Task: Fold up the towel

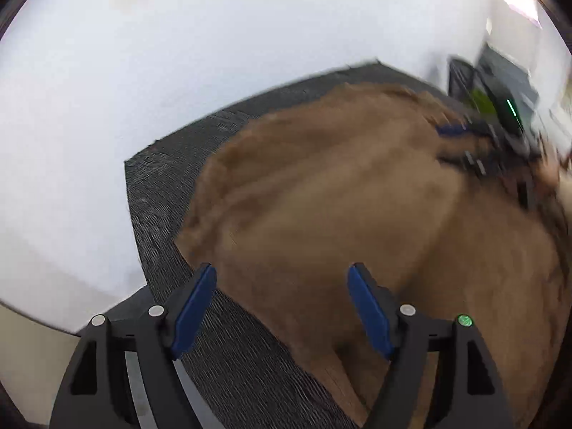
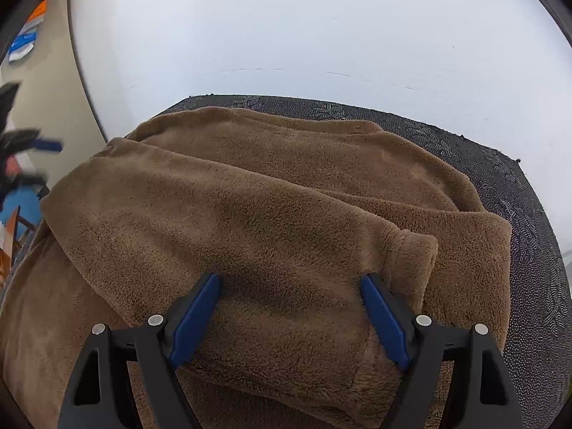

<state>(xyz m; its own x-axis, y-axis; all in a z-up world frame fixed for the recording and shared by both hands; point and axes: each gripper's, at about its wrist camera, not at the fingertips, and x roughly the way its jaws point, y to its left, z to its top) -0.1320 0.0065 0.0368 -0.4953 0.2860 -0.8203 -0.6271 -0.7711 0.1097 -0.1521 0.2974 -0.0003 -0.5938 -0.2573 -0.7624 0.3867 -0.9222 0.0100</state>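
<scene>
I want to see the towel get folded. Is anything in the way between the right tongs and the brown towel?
No, nothing visible is in the way. The right tongs stand open just above the brown towel, which lies partly folded on the dark mat. Only towel shows between the blue fingers.

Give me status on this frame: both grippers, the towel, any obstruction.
Left gripper open, nothing between pads. Right gripper open over the top fold. Brown towel lies partly folded on dark mat. Nothing in the way.
</scene>
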